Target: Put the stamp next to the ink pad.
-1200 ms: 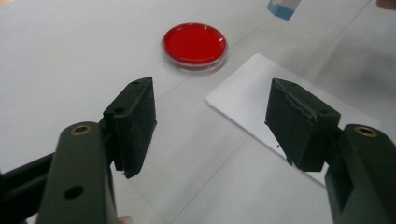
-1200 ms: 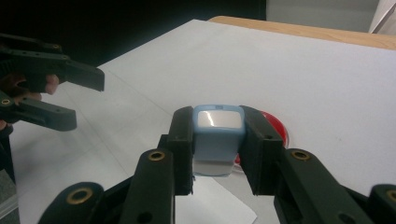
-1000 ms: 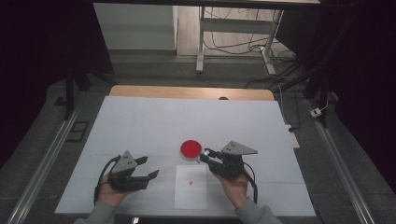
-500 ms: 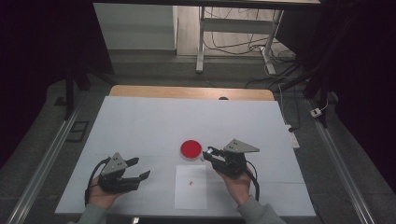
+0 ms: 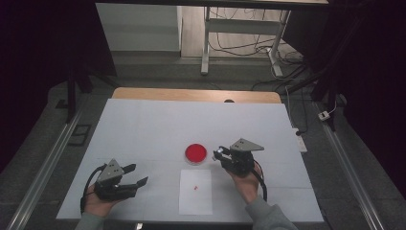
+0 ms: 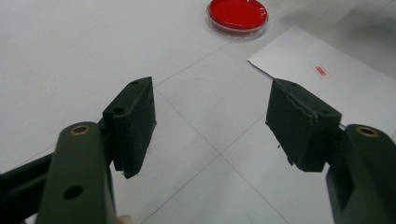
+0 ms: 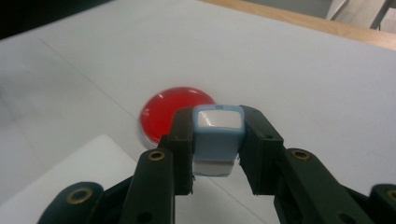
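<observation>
The small blue-and-white block (image 7: 217, 138), likely a stamp, is sitting clamped between the jaws of the right gripper (image 7: 217, 144), its pale top facing up and its sides pinched by both black pads; in the high view it is showing as a light spot at the tip of that gripper (image 5: 221, 154), just to the right of the red dish (image 5: 196, 153). Compared with a second ago, the right hand is now lying a little nearer the person and slightly lower, with the block hanging just beside the dish rim and not over it. The left gripper (image 5: 138, 175) is resting with its jaws standing wide and nothing between them, and since the earlier pictures its hand has been sliding toward the near left corner of the table (image 5: 143, 124), well apart from the white sheet (image 5: 196, 191). That retreat is probably clearing the space around the sheet, whose small red mark (image 6: 321, 71) is lying close below the dish (image 6: 237, 14). Judging from this, the block is being brought from the dish toward the sheet, and the left tongs are not needed for now.
</observation>
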Motion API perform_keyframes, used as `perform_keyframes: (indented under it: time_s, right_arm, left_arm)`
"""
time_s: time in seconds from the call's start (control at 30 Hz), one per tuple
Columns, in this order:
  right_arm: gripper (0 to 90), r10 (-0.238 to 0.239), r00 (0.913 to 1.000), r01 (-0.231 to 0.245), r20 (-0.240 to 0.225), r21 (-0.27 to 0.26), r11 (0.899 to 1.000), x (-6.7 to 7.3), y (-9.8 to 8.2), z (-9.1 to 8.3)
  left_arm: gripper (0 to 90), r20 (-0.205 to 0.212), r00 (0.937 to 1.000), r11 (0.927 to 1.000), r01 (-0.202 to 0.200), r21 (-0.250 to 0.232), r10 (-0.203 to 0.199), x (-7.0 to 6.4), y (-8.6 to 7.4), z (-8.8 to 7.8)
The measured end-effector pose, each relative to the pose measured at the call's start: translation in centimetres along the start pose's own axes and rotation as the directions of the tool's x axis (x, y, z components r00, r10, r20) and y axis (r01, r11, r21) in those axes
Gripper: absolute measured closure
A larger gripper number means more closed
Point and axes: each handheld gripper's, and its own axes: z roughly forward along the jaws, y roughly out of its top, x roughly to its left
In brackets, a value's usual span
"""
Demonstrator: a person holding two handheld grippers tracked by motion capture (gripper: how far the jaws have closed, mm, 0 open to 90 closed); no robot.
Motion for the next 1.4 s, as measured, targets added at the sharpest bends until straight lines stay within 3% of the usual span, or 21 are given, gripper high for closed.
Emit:
perform_keyframes:
  time_s: [0.33,0.83,1.2,1.4]
  right_arm:
    - [66.9,-0.037,0.9988,0.033,0.032,0.117,0.993,-0.4,-0.6,2.4]
    - [64.5,-0.034,0.9989,0.03,0.034,0.122,0.992,-0.5,-0.8,2.9]
    - [48.2,-0.016,0.9988,0.012,0.045,0.094,0.996,-0.6,-0.7,2.6]
    - [41.9,-0.026,0.9995,0.025,0.015,0.063,0.998,-0.7,-0.6,1.9]
  left_arm:
    - [32.8,-0.01,1.0,1.0,0.002,0.003,-0.002,0.1,-0.1,0.1]
    - [32.7,-0.021,0.9998,1.0,0.007,0.001,-0.007,0.3,-0.1,0.0]
    - [32.6,-0.024,0.9997,1.0,0.01,0.001,-0.01,0.3,-0.2,0.0]
    - [32.6,-0.024,0.9996,0.9999,0.016,0.001,-0.015,0.6,-0.2,0.2]
